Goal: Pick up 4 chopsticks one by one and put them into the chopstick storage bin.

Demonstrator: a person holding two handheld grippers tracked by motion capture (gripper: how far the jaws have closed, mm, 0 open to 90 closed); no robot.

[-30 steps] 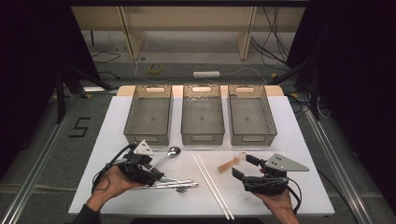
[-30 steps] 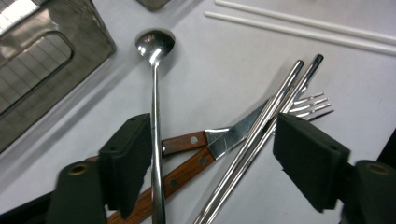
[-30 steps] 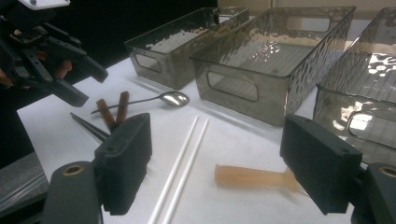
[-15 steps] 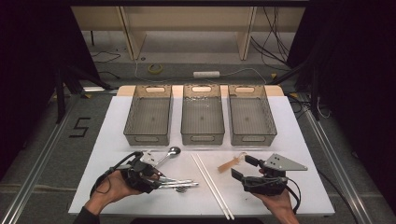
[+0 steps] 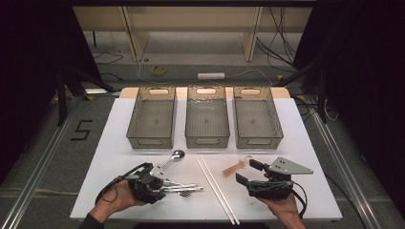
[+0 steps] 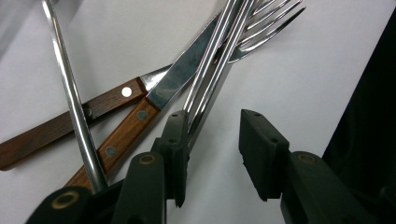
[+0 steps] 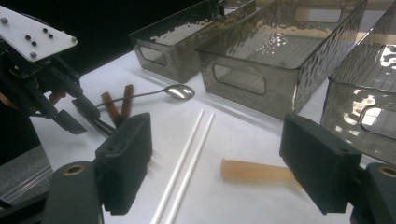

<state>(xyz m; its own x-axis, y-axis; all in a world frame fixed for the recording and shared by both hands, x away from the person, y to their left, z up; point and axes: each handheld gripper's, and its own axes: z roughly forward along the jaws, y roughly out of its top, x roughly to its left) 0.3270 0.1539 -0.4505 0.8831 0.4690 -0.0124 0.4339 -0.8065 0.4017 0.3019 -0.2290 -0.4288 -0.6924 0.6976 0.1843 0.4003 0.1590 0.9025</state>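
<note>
Cutlery pile: forks [image 6: 243,32], two wood-handled knives [image 6: 116,135] and a spoon [image 5: 173,158] lie crossed just ahead of your left gripper [image 6: 212,149].
Left fingers: jaws have just been closing, but they stand apart; nothing is pressed between the pads. The fork handles run against the outer side of one finger [image 6: 175,140], not into the gap.
Right fingers: your right gripper [image 7: 219,163] has its jaws wide apart, gripping nothing. A tan plastic handle [image 7: 257,171] lies on the table beyond the gap, partly behind one finger.
Chopsticks: white pair [image 5: 217,188] on the table between your two grippers, untouched.
Trays: three clear bins [image 5: 206,119] stand well beyond both sets of fingertips, and all look bare inside.
Progress: judged at the very start; nothing sorted, first pick not yet secured.
Left to do: shift your left jaws to straddle one fork, clamp, lift, carry to a bin, then repeat for each piece.
</note>
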